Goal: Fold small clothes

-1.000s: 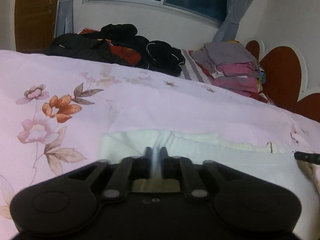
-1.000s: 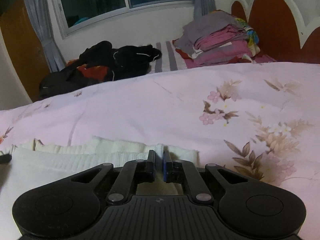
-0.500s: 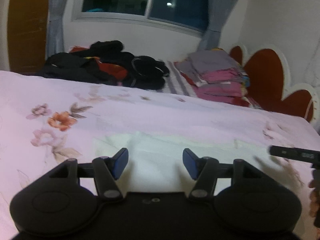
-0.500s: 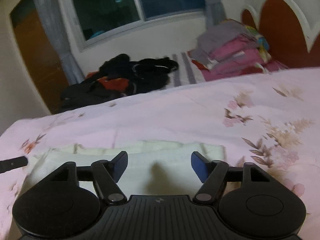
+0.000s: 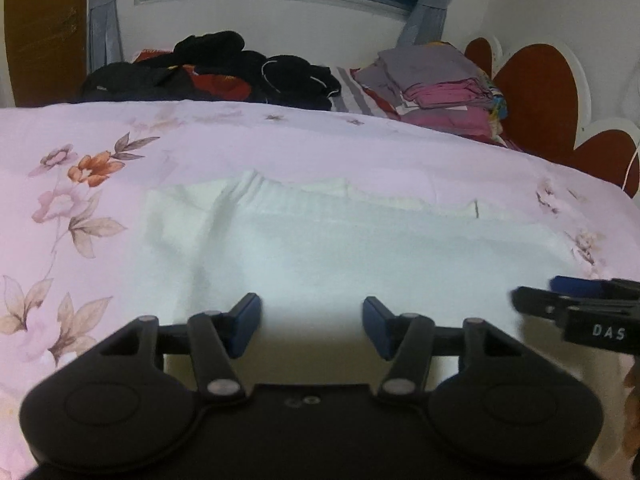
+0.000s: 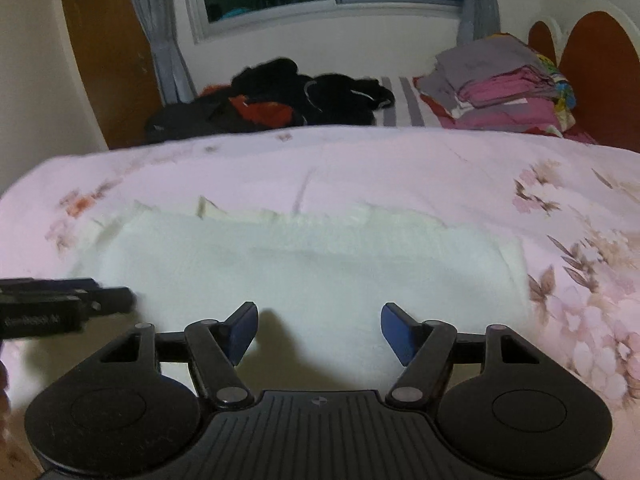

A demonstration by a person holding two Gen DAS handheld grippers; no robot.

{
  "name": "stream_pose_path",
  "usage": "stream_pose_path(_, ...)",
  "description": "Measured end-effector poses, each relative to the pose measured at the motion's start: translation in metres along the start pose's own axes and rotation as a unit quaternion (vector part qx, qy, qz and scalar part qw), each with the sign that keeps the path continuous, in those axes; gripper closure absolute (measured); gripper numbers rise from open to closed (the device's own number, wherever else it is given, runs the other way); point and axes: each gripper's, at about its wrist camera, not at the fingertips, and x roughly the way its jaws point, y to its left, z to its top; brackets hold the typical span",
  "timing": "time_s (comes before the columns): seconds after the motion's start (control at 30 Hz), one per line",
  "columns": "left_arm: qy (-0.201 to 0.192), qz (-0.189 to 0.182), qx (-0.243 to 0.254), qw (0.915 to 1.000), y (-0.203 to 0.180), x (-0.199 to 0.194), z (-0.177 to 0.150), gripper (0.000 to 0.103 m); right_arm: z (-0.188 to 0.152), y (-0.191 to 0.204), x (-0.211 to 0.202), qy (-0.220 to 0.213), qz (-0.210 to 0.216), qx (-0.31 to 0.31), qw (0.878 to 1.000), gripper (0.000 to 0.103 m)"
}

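Partly hidden: white garment [image 5: 360, 248] near edge behind left tongs [image 5: 311, 326]

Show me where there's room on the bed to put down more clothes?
Bare pink floral bedspread lies between the white folded cloth and the far piles. Crowded at the back: black clothes heap and folded pink-and-grey stack.

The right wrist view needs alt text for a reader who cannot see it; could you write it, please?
An open right gripper hovers over a white garment lying flat on a pink floral bedspread. The left gripper enters at the left edge; dark clothes and a folded stack lie beyond.
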Motion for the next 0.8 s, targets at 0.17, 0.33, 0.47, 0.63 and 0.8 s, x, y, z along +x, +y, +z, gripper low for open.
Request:
stream_pose_path(0.17, 0.0, 0.007, 0.01, 0.9999, 0.002, -0.007, -0.002, 0.048, -0.012, -0.024, -0.007, -0.003, -0.04, -0.005, 0.999, 0.034)
stream_pose_path(0.33, 0.002, 0.017, 0.008, 0.9998, 0.002, -0.014, -0.004, 0.048, -0.019, -0.045, -0.016, 0.004, -0.053, 0.027, 0.998, 0.034)
stream_pose_path(0.47, 0.0, 0.013, 0.0, 0.9999, -0.002, -0.027, -0.004, 0.048, -0.017, -0.034, -0.036, -0.011, -0.032, 0.023, 0.999, 0.034)
stream_pose_path(0.63, -0.004, -0.002, 0.004, 1.0, -0.013, -0.049, -0.015, 0.047, -0.021, 0.002, -0.055, -0.02, 0.005, -0.007, 1.0, 0.034)
stream_pose_path(0.8, 0.012, 0.0, 0.006, 0.9999, -0.014, -0.06, -0.038, 0.047, -0.042, 0.026, -0.061, -0.009, 0.025, -0.036, 0.999, 0.034)
